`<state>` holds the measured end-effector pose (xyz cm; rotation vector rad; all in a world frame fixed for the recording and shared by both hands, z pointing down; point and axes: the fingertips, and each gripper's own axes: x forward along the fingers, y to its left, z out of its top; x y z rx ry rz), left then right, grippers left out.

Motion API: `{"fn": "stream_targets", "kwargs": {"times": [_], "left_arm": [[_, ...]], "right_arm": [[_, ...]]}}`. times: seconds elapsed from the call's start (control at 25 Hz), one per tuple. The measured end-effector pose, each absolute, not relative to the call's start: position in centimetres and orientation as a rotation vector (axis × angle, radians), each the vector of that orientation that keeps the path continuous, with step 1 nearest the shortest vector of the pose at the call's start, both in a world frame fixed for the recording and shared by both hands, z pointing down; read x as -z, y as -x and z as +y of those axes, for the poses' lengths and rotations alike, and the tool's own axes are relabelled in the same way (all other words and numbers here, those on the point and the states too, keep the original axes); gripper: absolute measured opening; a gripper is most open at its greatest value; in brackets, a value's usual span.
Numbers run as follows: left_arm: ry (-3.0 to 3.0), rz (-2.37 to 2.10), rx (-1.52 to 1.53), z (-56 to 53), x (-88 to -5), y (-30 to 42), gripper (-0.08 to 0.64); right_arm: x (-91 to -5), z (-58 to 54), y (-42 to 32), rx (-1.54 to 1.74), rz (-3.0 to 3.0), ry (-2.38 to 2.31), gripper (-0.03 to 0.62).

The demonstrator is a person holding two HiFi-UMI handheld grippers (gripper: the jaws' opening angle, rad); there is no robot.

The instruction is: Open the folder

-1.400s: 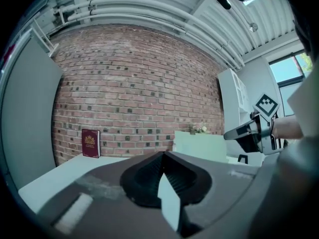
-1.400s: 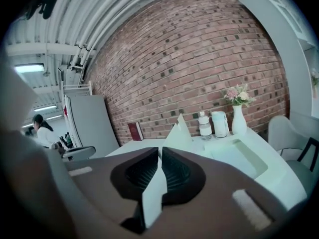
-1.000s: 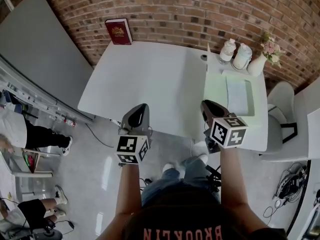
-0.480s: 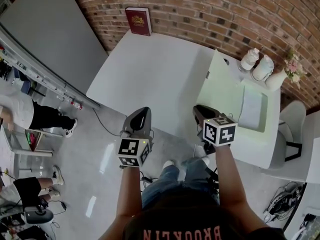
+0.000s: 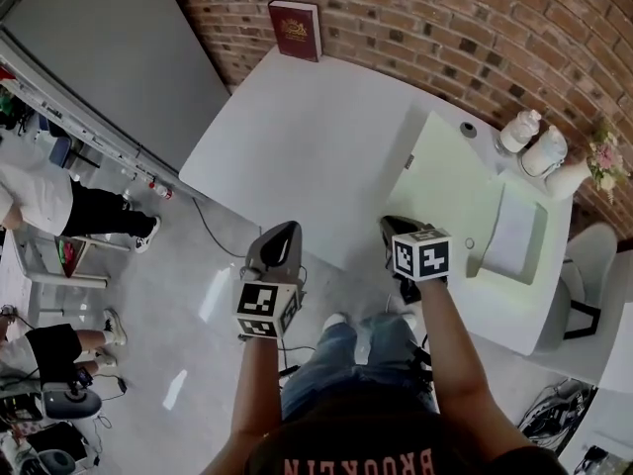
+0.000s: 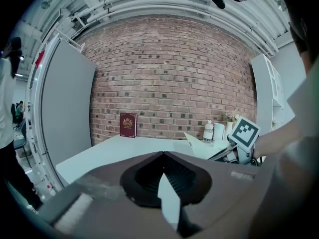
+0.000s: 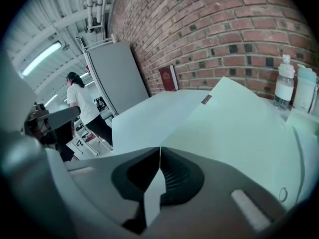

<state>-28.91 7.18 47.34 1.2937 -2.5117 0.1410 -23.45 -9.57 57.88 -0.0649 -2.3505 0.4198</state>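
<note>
Right gripper view: right gripper [image 7: 159, 149] jaws closing, nothing between; left gripper [image 6: 163, 154] jaws together. At frame right, folder cover [image 7: 239, 128] stands apparently unsupported and may drop shut.

The table [image 5: 297, 137] is bare on its left half, open from the near edge. The folder [image 5: 450, 191], cover raised, blocks the right; bottles [image 5: 521, 132] and vase [image 5: 571, 178] crowd the far right corner; a book [image 5: 295, 30] stands at the far edge.
</note>
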Motion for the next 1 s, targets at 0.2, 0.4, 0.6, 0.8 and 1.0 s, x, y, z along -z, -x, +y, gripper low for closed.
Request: {"fn": "stream_targets", "kwargs": {"times": [0.2,0.4,0.6,0.8,1.0], "left_arm": [[-1.268,-2.465,-0.139,7.4,-48.4,29.0,-0.003],[-1.259,-2.432,-0.149,7.7,-49.5,29.2,-0.004],[-1.269,-2.420,-0.144,8.1,-49.8,29.6,-0.003],[-1.293,-2.424,-0.132,8.2,-49.5,30.3,-0.003],[-1.353,-2.408,-0.109,7.9,-49.2,30.9,-0.003]], "right_arm": [[-60.8,-9.6,24.3,-0.411,-2.268,0.065,0.002],[-64.0,-9.9,24.7,-0.369,-2.170,0.026,0.002],[-66.2,-9.9,24.6,-0.279,-2.069,-0.016,0.002],[-66.3,-10.0,24.6,-0.261,-2.018,-0.044,0.000],[-66.3,-9.7,24.6,-0.209,-2.015,-0.072,0.002]]}}
